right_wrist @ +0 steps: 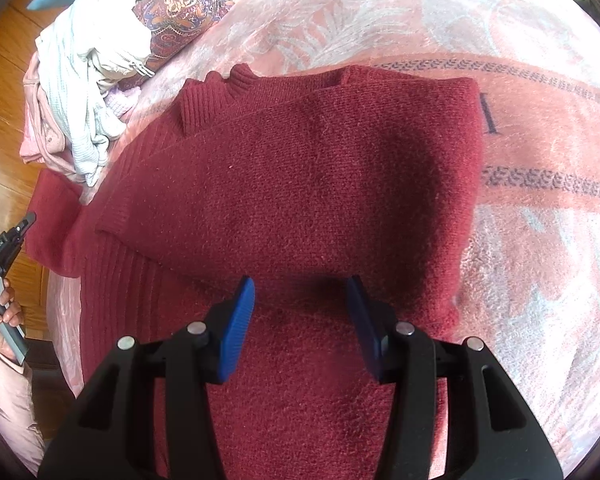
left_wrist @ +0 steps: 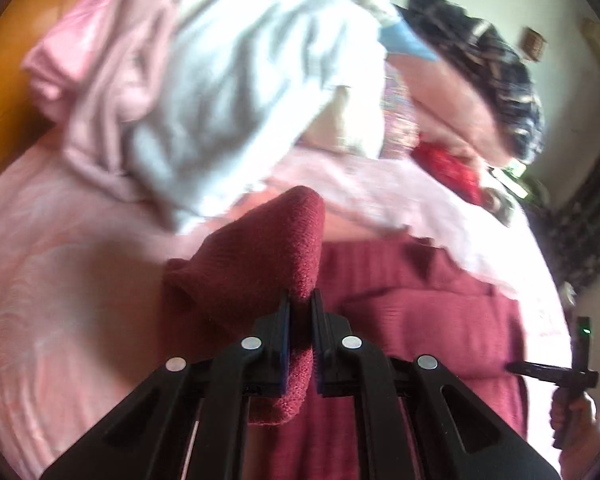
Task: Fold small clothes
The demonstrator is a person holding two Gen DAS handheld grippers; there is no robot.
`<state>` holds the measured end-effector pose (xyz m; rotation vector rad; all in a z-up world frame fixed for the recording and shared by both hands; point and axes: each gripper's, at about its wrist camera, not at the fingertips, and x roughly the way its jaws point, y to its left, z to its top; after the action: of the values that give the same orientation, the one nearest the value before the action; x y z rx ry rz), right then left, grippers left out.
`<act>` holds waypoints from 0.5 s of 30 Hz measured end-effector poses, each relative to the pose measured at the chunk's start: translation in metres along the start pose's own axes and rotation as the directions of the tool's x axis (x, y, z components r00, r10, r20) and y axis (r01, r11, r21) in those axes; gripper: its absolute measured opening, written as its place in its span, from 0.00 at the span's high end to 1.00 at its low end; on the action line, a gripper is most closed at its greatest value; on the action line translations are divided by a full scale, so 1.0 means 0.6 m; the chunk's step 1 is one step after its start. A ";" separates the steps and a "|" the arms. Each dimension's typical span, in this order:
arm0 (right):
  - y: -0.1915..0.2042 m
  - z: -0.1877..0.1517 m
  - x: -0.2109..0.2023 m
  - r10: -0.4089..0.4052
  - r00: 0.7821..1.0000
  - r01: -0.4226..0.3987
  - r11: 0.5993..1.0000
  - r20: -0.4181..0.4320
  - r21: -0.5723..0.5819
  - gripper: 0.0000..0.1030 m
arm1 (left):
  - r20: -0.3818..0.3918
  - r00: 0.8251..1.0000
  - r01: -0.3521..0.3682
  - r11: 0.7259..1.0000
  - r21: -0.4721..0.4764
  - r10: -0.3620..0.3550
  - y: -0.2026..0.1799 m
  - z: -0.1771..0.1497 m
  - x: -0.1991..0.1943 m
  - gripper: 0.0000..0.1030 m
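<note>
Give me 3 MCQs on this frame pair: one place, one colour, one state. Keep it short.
1. Where is the white garment pile in the right wrist view?
A. left of the sweater
B. right of the sweater
C. on the sweater

2. Sweater colour?
A. navy
B. dark red
C. grey

3. Left tool state?
A. open, empty
B. shut on a fold of the sweater
C. shut on the blanket

Key: A, the pile sits at the bed's left edge; B, the knit is dark red in both views; B, red knit is pinched between its pads.
</note>
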<state>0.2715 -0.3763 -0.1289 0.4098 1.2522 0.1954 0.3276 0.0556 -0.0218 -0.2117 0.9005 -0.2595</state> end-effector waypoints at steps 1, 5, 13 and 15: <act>-0.003 0.000 0.000 0.002 1.000 -0.002 1.000 0.000 0.001 0.53 | -0.009 1.000 0.028 1.000 0.011 -0.028 -0.025 0.000 0.010 0.92; -0.010 -0.001 0.000 0.014 1.000 -0.014 1.000 0.000 0.005 0.53 | -0.045 0.992 0.120 0.992 0.048 -0.118 -0.124 -0.012 0.055 0.92; -0.021 -0.005 0.001 0.021 1.000 -0.021 1.000 -0.001 0.000 0.53 | -0.208 0.974 0.122 0.984 0.130 -0.094 -0.232 -0.069 0.174 0.91; -0.021 -0.006 0.003 0.015 1.000 -0.015 1.000 -0.006 -0.002 0.53 | -0.281 0.958 0.092 0.989 0.117 -0.056 -0.222 -0.089 0.205 0.91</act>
<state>0.2677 -0.3864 -0.1364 0.4173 1.2546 0.2108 0.3404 -0.1128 -0.1068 -0.0896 1.1502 -0.4235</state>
